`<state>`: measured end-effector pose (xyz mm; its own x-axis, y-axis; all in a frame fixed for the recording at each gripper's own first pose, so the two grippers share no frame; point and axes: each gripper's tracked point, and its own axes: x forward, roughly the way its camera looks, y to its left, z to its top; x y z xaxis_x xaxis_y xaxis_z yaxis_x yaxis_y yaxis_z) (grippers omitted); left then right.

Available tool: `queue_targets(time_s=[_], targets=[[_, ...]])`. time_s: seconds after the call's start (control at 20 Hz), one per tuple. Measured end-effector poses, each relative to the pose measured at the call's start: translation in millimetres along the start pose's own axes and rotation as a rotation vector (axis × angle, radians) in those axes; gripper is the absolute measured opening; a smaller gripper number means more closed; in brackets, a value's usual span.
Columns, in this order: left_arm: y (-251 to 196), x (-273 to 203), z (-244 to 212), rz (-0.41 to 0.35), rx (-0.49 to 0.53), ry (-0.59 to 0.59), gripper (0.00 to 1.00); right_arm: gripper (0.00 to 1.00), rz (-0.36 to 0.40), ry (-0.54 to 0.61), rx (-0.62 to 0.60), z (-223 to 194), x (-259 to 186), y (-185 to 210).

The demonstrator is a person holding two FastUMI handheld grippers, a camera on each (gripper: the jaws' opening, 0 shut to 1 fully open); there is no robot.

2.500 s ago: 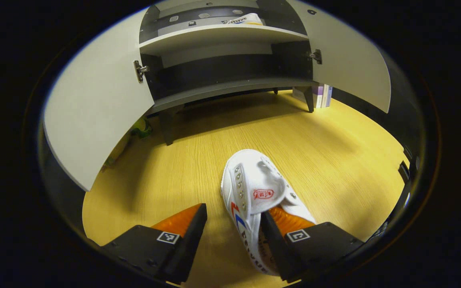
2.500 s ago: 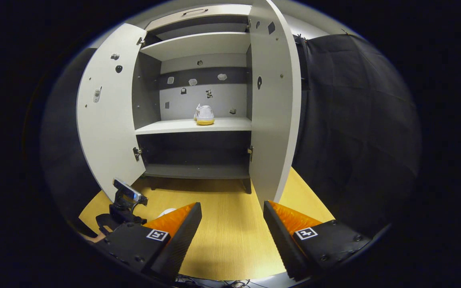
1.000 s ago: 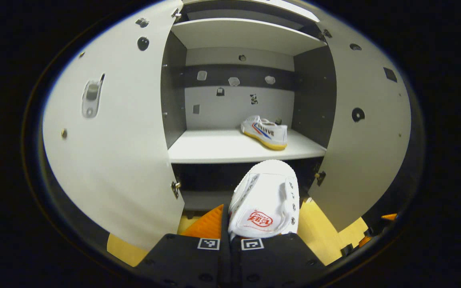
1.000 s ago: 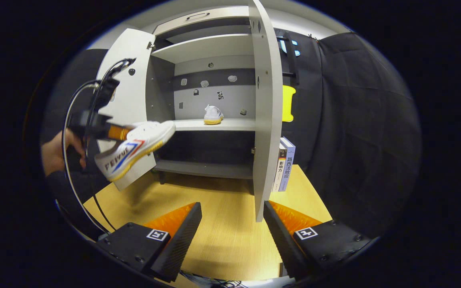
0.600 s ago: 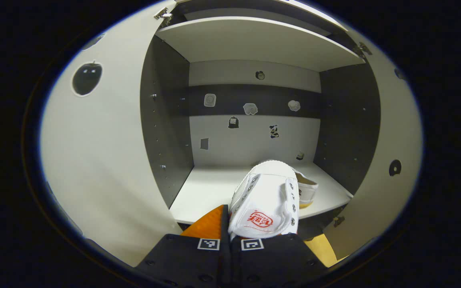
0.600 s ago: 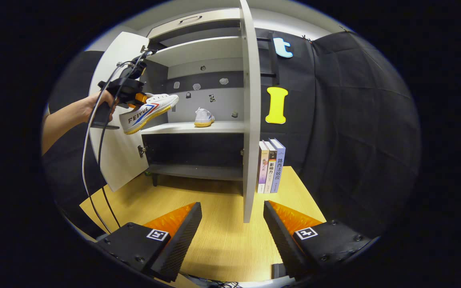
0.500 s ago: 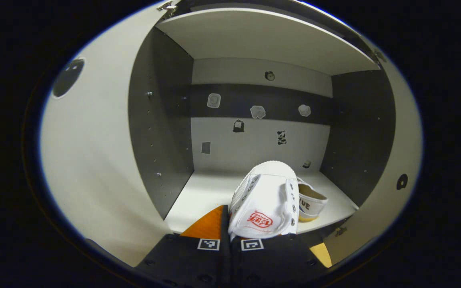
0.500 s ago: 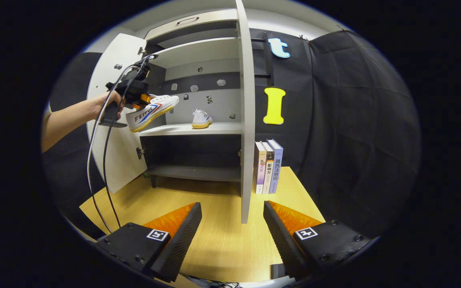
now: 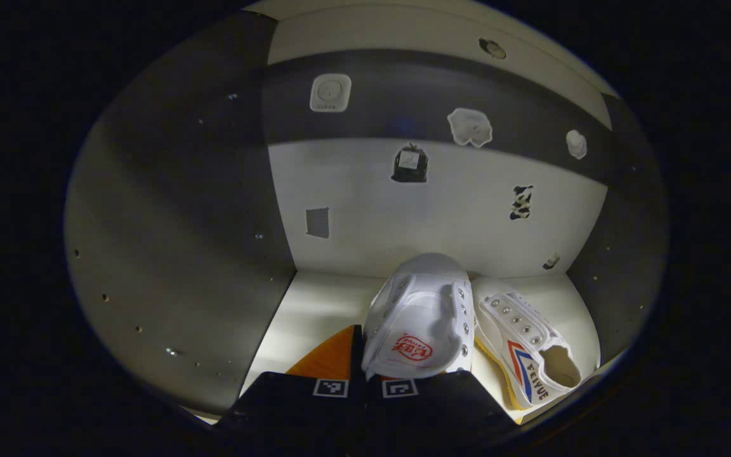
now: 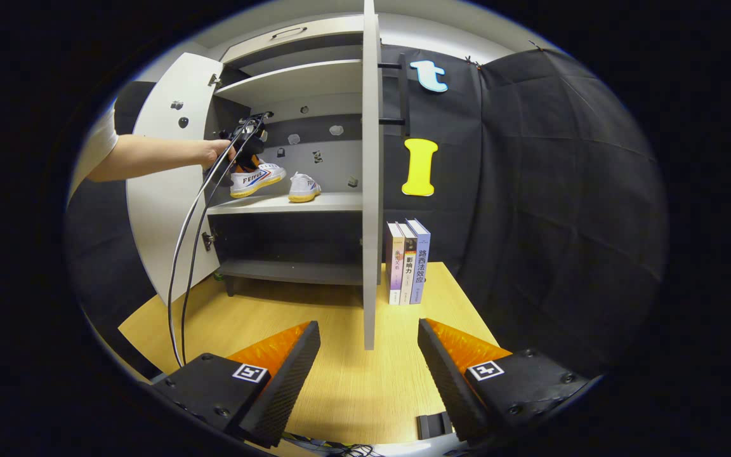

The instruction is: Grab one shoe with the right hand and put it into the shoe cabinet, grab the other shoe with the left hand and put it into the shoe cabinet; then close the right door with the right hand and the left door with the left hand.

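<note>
Shoe [image 9: 419,317] between left jaws

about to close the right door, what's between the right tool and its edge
Bare tabletop in the right gripper view: the open right tool faces the right door edge-on, with the books standing off to the door's right.

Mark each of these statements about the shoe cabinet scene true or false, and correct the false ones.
1. The left gripper is shut on a white shoe. True.
2. The other shoe lies on the wooden table. False: it lies on the cabinet shelf, beside the held shoe.
3. The right gripper is open and holds nothing. True.
4. Both cabinet doors are closed. False: the right door and the left door stand open.
5. Three books stand on the table beside the cabinet. True.
</note>
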<state>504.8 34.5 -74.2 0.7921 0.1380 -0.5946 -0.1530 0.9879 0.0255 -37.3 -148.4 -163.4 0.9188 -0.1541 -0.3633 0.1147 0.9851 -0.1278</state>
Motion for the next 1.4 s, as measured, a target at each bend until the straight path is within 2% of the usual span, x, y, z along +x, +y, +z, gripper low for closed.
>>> queue_targets(time_s=[0.3,0.35,0.5,0.55,0.65,0.8,0.9,1.15,1.25,1.4], targets=[[-1.3,31.2,-15.0,0.062,0.064,0.079,0.05,0.99,-0.067,-0.024,0.023,6.4,-2.2,-11.7],[-5.3,30.9,-12.5,0.053,0.079,0.077,0.07,0.98,-0.076,-0.027,0.023,6.5,-2.5,-13.8],[-10.8,17.2,-9.8,0.037,0.111,0.048,0.20,0.99,-0.085,-0.031,0.041,8.9,-3.3,-14.7],[-11.0,6.9,-7.7,0.029,0.110,0.026,0.17,0.98,-0.086,-0.035,0.043,11.3,-3.0,-14.8],[-16.0,-20.5,-6.1,-0.025,0.110,-0.027,0.34,0.99,-0.086,-0.049,0.040,16.6,-3.7,-16.1],[-18.8,-71.0,-18.3,-0.092,0.118,-0.136,0.87,0.99,-0.083,-0.075,0.042,28.3,-4.4,-16.8],[-18.0,-110.4,-33.5,-0.118,0.121,-0.216,0.98,0.98,-0.078,-0.079,0.051,31.9,-5.5,-15.9],[-15.0,-218.3,-72.1,-0.149,0.134,-0.441,0.98,0.98,-0.081,-0.093,0.098,49.2,-4.8,-15.3],[-13.5,-253.4,-95.4,-0.156,0.115,-0.494,0.98,0.98,-0.097,-0.106,0.122,56.6,-4.5,-19.7],[1.2,-289.1,-144.8,-0.115,0.087,-0.505,0.97,0.98,-0.131,-0.101,0.157,65.6,-7.2,-30.0]])
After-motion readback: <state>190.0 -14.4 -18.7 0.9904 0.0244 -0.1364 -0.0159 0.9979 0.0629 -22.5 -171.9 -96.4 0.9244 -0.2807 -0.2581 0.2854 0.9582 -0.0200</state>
